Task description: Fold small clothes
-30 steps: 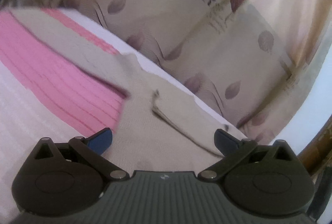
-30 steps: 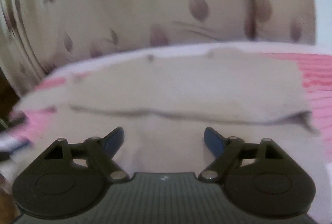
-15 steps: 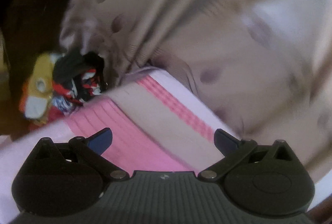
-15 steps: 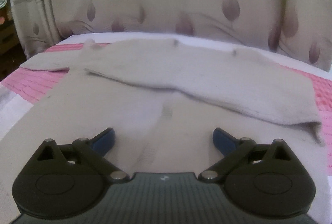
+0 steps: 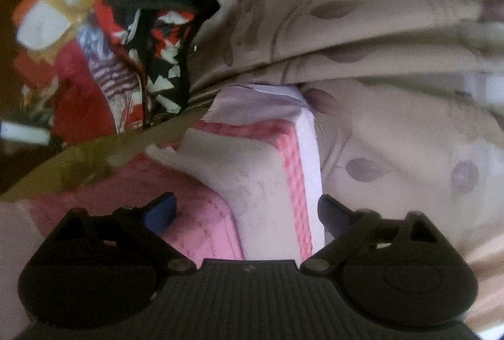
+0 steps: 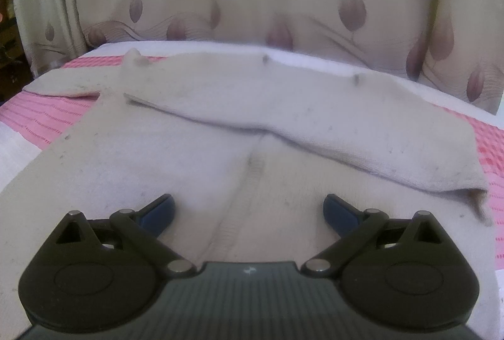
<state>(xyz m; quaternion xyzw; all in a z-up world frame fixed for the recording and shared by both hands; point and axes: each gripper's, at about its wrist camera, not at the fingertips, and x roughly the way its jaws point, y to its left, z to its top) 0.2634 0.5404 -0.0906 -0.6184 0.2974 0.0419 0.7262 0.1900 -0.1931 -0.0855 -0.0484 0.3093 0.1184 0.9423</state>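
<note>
Evidently, the beige knit garment (image 6: 220,151), soft, light and limp, is spread on the pink-striped bed cover (image 6: 41,119) toward its far edge, and is best pinched at a sleeve end (image 5: 252,176); the left gripper (image 5: 247,209), jaws closing, and the right gripper (image 6: 249,209), jaws wide, are both seen empty.

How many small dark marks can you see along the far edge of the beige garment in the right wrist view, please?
2: one near the middle of the beige garment's far edge, another farther right. Fainter specks may be lost in the blur.

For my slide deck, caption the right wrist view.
Open right gripper hovers over a partly folded beige garment on pink bedding.
</note>
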